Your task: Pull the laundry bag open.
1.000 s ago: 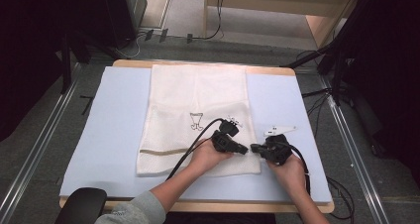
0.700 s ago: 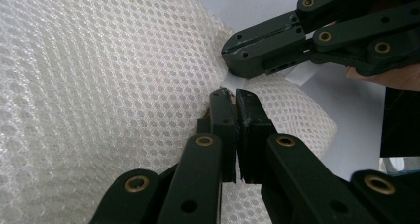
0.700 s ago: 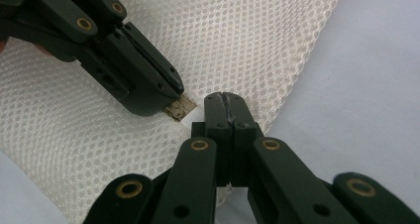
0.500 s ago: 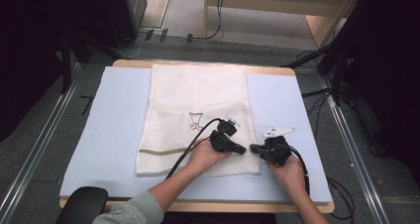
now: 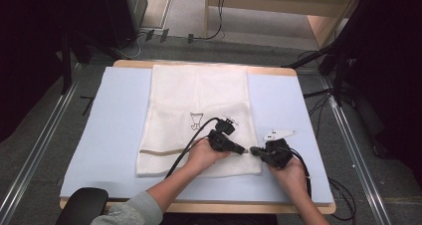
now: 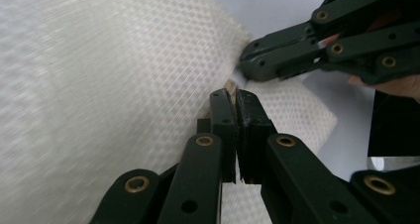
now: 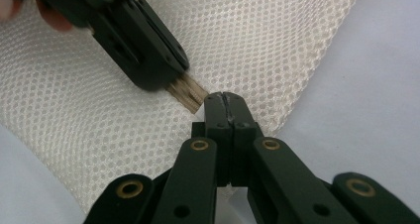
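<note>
Two grippers meet at the near right edge of a white mesh laundry bag (image 5: 199, 115) that lies flat on the pale blue tabletop (image 5: 104, 130). Compared with a second ago, the left gripper (image 5: 244, 150) has drawn slightly nearer to the person along the bag, and the right gripper (image 5: 254, 150) sits where it was; the bag lies as it did.

Left gripper, seen in its own view (image 6: 234, 92), has its jaws pressed together on a tan strip (image 7: 187, 94) at the bag's edge, apparently a zipper tape. Right gripper (image 7: 224, 96) has its jaws fully together just beside that strip; whether they pinch any mesh I cannot tell. Their tips are almost touching.

Edges: the bag's right edge runs just beside both grippers, its near edge lies close to the person's hands, and its far edge reaches almost to the tabletop's far rim. A tan band (image 5: 164, 152) crosses the bag's near left part, and a small dark print (image 5: 197, 120) marks its middle.

Open room: bare blue surface stretches wide on the bag's left, and a narrower bare strip lies to its right, beyond the right gripper
</note>
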`<state>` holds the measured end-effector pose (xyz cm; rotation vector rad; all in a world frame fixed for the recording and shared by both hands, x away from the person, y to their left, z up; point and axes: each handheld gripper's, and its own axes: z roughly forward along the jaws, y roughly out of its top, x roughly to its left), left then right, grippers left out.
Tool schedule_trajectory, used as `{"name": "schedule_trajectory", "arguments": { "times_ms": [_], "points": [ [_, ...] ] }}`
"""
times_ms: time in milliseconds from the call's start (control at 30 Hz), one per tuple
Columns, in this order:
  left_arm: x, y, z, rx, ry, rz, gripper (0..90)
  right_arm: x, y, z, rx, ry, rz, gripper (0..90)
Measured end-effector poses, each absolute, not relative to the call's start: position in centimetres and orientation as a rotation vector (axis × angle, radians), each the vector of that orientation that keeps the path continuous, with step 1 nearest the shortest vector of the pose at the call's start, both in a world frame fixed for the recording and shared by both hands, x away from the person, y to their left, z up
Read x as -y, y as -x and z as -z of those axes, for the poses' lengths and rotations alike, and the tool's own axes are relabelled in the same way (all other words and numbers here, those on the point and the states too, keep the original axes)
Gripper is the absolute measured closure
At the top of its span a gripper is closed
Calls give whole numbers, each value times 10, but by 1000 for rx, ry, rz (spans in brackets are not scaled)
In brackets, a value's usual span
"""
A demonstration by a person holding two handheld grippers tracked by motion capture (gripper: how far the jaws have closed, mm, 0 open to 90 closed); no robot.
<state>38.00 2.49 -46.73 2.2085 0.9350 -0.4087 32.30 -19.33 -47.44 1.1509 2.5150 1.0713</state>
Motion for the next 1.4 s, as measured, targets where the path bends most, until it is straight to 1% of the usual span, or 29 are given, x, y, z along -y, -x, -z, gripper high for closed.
{"name": "schedule_trajectory", "arguments": {
  "times_ms": [133, 400, 767, 1167, 1400],
  "points": [
    [-43, -382, 465, -934, -2208, 420, 892, 194, -324, 475, -2520, -1144, -1080, 900],
    [-51, -377, 460, -900, -2231, 384, 891, 196, -325, 475, -2522, -1160, -1099, 900],
    [-69, -373, 454, -876, -2229, 365, 890, 198, -325, 477, -2523, -1164, -1129, 900],
    [-78, -369, 449, -853, -2230, 375, 889, 198, -326, 477, -2524, -1176, -1134, 900],
    [-81, -370, 453, -877, -2226, 392, 891, 198, -326, 476, -2524, -1181, -1129, 900]
  ]
}}
